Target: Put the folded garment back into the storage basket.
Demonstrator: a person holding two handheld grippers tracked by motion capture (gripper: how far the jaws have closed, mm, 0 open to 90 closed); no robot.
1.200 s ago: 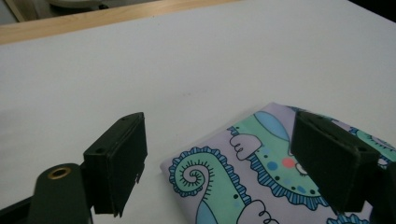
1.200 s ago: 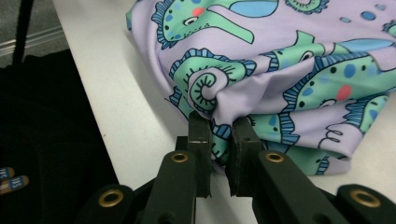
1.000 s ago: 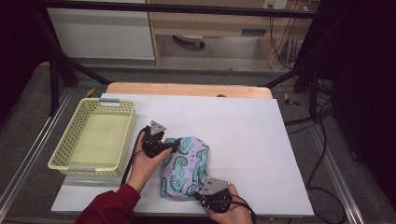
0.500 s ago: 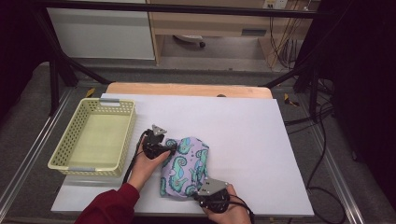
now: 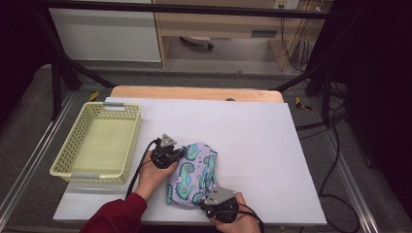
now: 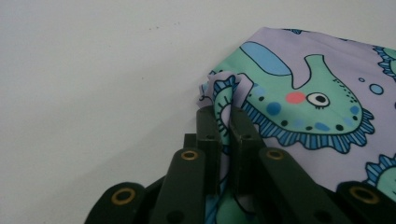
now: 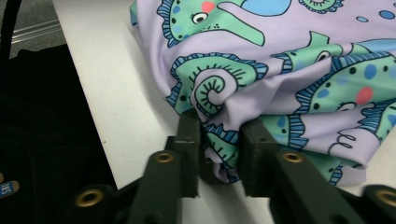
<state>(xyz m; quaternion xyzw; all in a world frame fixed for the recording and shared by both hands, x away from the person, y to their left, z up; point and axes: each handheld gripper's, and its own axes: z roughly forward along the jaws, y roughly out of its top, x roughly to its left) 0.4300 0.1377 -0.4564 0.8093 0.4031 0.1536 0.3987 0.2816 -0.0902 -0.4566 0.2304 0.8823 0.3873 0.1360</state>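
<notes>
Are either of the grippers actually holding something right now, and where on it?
Both hold the seahorse-print cloth. The left gripper pinches a fold at its far-left edge; the right gripper has a bunched fold at its near edge between its jaws.

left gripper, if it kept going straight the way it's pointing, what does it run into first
The left gripper is already shut on a fold of the seahorse-print cloth, so pushing on would likely just bunch more of that cloth ahead of it; how thick the fold is I cannot tell.

Overhead looks down; tongs views close; shared: cloth [image 5: 194, 174].
</notes>
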